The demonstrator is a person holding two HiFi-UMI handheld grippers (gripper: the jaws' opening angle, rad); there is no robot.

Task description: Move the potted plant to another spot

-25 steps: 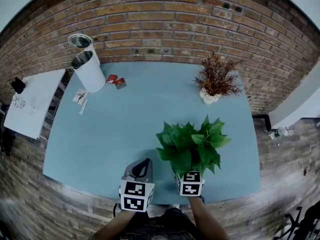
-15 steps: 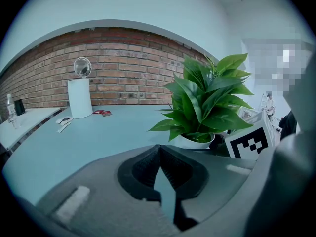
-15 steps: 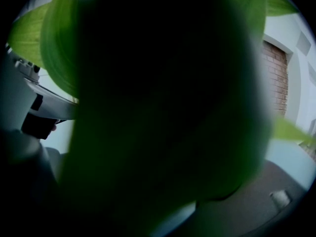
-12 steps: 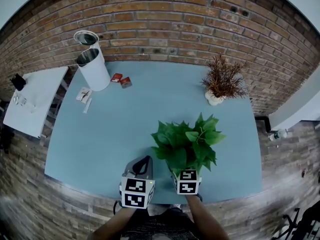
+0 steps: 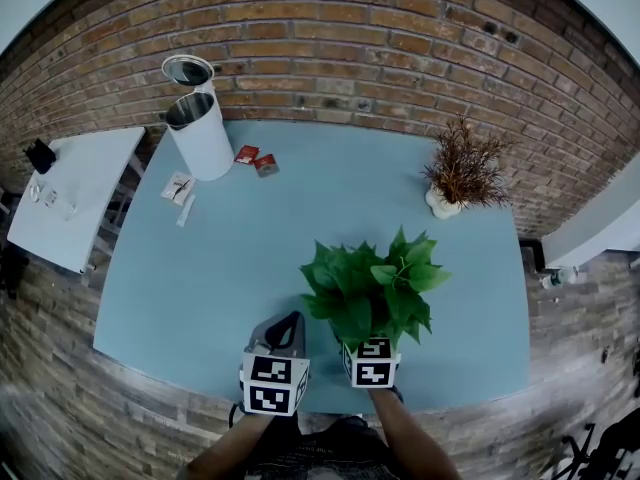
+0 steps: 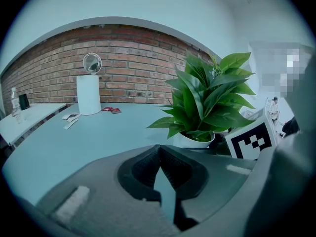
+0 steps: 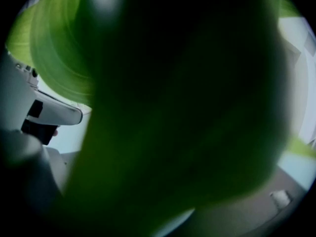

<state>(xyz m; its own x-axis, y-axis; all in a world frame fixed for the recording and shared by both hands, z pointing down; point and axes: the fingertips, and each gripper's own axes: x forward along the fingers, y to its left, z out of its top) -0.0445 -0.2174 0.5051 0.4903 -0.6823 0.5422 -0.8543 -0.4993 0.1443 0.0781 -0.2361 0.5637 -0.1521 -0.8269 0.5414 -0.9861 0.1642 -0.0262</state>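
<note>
Plant (image 5: 372, 286): prob. light to medium, w/ the weight low in the white pot (image 6: 196, 140). Pot looks stiff and smooth, so likely a bit slippery, and it could chip if knocked. Leaves (image 6: 207, 93) are soft and floppy, no good for holding bc they'd bend or tear. Best hold = pot rim or wall, under the foliage, kept upright so soil stays in.

Looks: dense bunch of broad glossy green leaves, much wider than the small round pot, which the head view hides completely.

Where: over the desk (image 5: 250, 248), well apart from the bin (image 5: 200, 136), off to the bin's right and far nearer the person than the bin is. Can't tell if the pot is resting or lifted.

Right tool (image 5: 371, 358) is at the plant's base. Its own view is all leaf, jaws not seen, so grip unconfirmed; prob. on the pot. Left tool (image 6: 160, 157): jaws pressed together, nothing in them, just beside the plant on the bin's side.
</note>
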